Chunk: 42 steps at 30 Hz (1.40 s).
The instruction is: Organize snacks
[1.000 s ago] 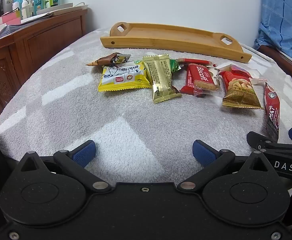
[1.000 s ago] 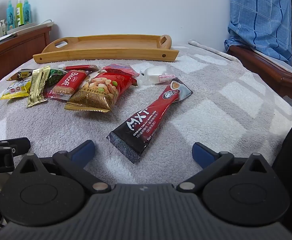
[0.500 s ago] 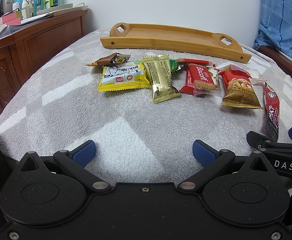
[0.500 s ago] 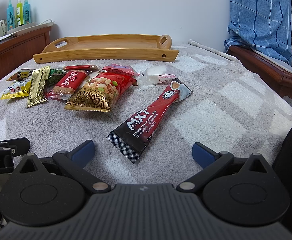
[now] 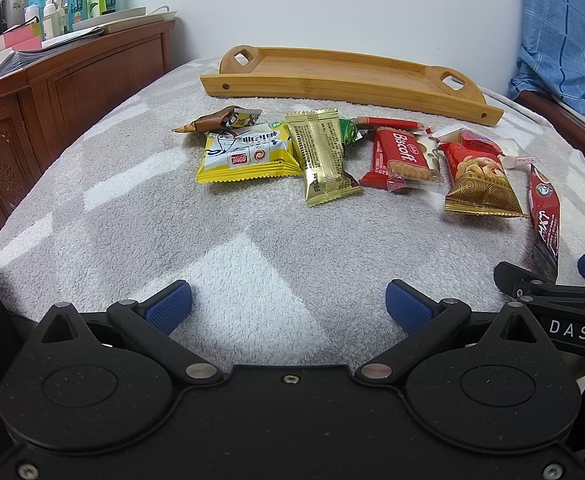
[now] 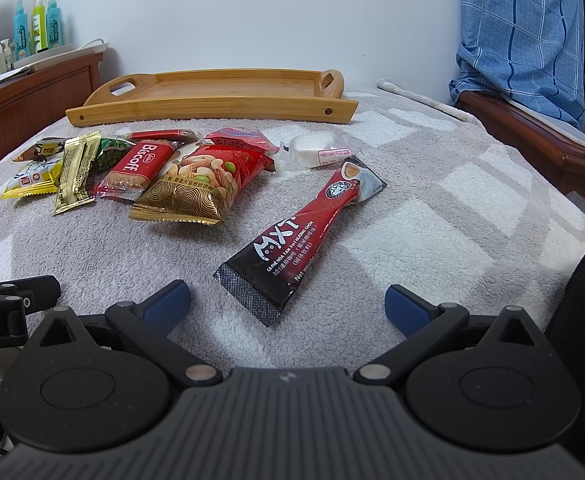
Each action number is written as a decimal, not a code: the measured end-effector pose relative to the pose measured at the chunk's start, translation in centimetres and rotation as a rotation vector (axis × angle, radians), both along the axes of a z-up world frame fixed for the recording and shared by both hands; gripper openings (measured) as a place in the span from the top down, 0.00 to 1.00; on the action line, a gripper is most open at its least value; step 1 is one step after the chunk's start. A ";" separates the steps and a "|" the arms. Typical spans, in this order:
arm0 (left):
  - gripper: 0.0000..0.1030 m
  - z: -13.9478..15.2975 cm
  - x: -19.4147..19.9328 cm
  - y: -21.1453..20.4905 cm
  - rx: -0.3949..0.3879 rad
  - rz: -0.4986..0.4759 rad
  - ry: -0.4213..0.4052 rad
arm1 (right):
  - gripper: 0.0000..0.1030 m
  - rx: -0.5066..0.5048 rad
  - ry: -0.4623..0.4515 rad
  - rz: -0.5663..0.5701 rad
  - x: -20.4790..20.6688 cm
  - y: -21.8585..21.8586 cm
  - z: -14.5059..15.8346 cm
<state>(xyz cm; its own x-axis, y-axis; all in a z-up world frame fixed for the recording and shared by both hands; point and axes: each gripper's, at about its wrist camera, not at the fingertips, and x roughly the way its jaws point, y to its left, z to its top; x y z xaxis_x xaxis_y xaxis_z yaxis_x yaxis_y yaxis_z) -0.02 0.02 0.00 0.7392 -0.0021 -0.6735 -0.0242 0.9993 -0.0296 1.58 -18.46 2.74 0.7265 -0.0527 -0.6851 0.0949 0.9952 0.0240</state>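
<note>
Blanket (image 6: pixel 412 216): sachet (image 6: pixel 304 236) before right tongs (image 6: pixel 286 304).

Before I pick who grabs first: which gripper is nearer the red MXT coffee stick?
Right. The right gripper sits just short of the MXT coffee stick, whose dark end lies between its open fingers. The left gripper is off to the stick's left, over bare blanket.

A grey-and-white checked fleecy blanket (image 6: pixel 432 216) is lying under a honey-coloured bamboo tray (image 6: pixel 212 110). A red-and-black coffee sachet (image 6: pixel 304 236) is showing white lettering, beside a red nut packet (image 6: pixel 204 182) with gold swirls.
</note>
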 end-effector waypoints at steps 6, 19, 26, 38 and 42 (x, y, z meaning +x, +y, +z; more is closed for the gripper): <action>0.00 0.0 0.0 0.0 0.000 0.000 0.000 | 0.00 0.000 0.000 0.000 0.0 0.0 0.0; 0.00 0.0 0.0 0.0 0.000 0.000 -0.001 | 0.00 0.000 0.000 0.000 0.0 0.0 0.0; 0.00 0.0 0.0 0.0 0.001 0.000 -0.002 | 0.00 0.000 0.000 0.000 0.0 0.0 0.0; 0.00 0.0 0.0 0.0 0.001 0.000 -0.002 | 0.00 0.009 0.000 -0.002 0.1 -0.1 -0.1; 0.00 0.0 0.0 0.0 0.000 -0.001 0.003 | 0.00 0.012 0.000 -0.003 0.0 -0.1 -0.1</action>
